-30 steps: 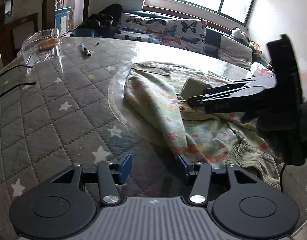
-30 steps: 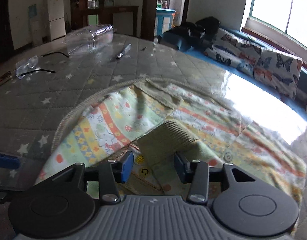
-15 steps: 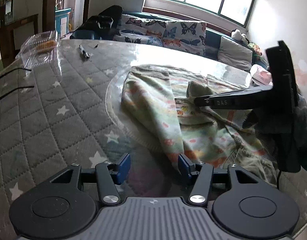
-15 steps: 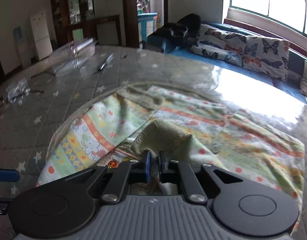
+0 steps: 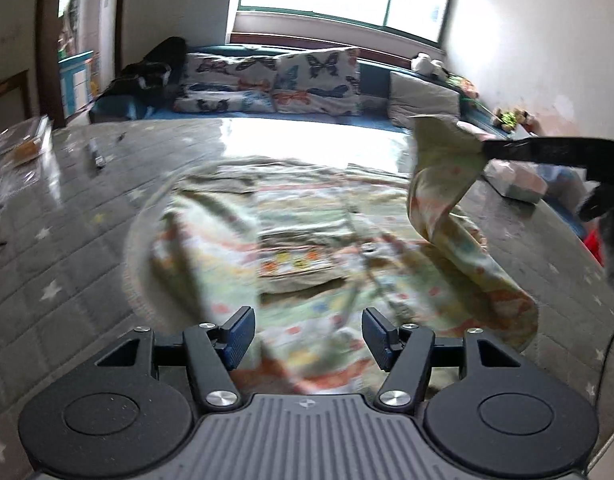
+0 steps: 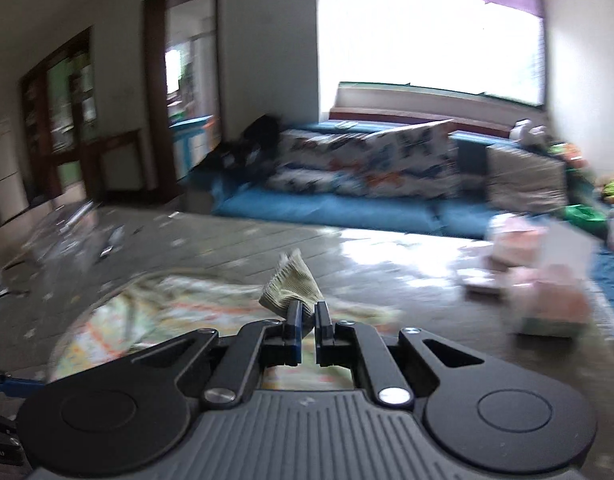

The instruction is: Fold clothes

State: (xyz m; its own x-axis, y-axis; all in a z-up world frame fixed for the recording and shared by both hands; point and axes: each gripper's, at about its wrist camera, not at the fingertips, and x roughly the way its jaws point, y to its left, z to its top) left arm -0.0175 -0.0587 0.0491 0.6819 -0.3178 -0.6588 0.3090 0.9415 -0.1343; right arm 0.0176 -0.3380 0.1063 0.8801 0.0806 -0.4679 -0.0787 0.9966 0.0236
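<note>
A small patterned garment (image 5: pixel 291 248) in pale green with orange stripes lies spread on the grey quilted table (image 5: pixel 67 248). My right gripper (image 6: pixel 305 314) is shut on the garment's ribbed cuff (image 6: pixel 291 284) and holds it raised above the table. In the left wrist view the right gripper (image 5: pixel 487 148) enters from the right with the sleeve (image 5: pixel 447 184) hanging from it. My left gripper (image 5: pixel 309 326) is open and empty, low over the garment's near edge.
A clear plastic box (image 5: pixel 23 144) and a pen (image 5: pixel 95 156) lie at the table's far left. A pink and white box (image 6: pixel 543 280) stands at the right. A blue sofa with butterfly cushions (image 5: pixel 275 80) runs behind the table.
My right gripper closed on the cuff and lifted it up and to the right, pulling the sleeve off the table. My left gripper moved forward over the garment and stayed open.
</note>
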